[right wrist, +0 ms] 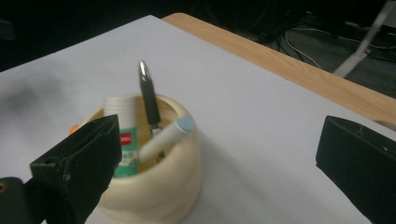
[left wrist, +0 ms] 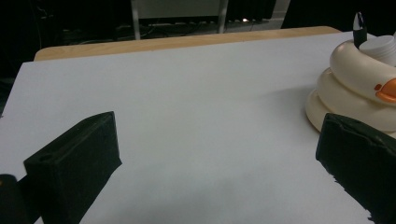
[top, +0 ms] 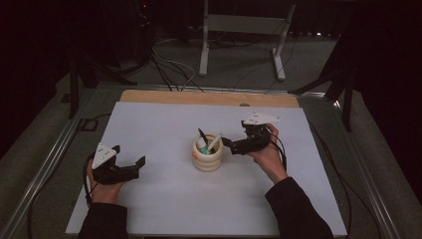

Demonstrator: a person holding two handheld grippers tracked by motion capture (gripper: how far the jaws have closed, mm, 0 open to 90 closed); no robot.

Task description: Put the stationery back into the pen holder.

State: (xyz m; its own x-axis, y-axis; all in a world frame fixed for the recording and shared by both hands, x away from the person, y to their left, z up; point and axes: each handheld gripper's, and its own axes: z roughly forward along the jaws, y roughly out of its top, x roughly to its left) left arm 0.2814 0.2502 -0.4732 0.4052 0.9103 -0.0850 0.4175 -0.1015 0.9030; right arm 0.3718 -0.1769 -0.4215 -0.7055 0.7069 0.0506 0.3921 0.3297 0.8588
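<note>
- The step in hand looks like the approach to the cream ringed holder [top: 207,155], which stands near the middle of the desk [top: 149,209], a little toward the right edge; the right gripper [top: 230,143] hangs just beside its rim, on the side facing the right edge, and grips nothing
- In the right gripper view its jaws stand wide apart, one in front of the holder [right wrist: 154,186] and one off over bare desk; no item lies between them
- The left gripper [top: 130,165] rests near the left edge, well apart from the holder, jaws spread wide and empty; in the left gripper view the holder [left wrist: 355,88] sits beyond the far jaw, with an orange spot on its side
- The next move, as I judge it, calls for the right gripper to centre over one upright item and close on its free top; the items lean close together, so the jaws would need to narrow first or risk knocking a neighbour or tipping the holder; the left gripper could steady the holder's wall
- Count: one holder; three items in it, namely one dark pen with a silvery tip [right wrist: 148,95], one white stick with a pale blue end [right wrist: 169,135], one white tube with a green label [right wrist: 122,140]; two grippers; one white desk cover over a wooden top [top: 209,97]
</note>
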